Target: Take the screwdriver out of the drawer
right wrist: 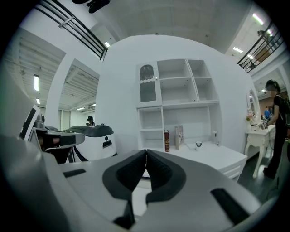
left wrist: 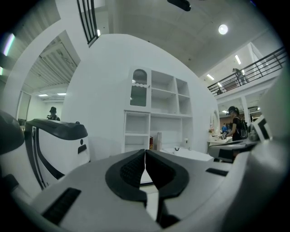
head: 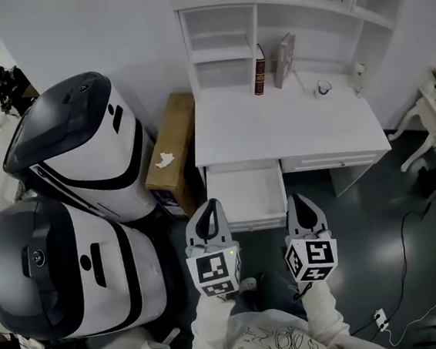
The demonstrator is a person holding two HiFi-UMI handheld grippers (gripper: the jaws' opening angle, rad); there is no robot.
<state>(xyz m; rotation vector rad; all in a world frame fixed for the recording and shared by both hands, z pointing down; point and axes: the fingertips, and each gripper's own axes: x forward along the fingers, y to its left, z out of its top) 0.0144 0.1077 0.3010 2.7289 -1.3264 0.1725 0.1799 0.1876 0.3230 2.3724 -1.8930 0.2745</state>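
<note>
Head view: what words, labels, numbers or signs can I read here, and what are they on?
None can be read.
Dark red book: spine marks too small to read.
Cardboard box: white scrap on top, no legible print.
Left tongs and right tongs: black-and-white square patterns only, no letters.

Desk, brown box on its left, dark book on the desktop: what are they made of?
Desk: probably painted wood or laminated board; even matte white, flat panels. Box: cardboard; plain dull brown faces, boxy edges. Book: dark red hard cover, possibly leatherette; stands stiffly upright, texture too small to tell.
</note>
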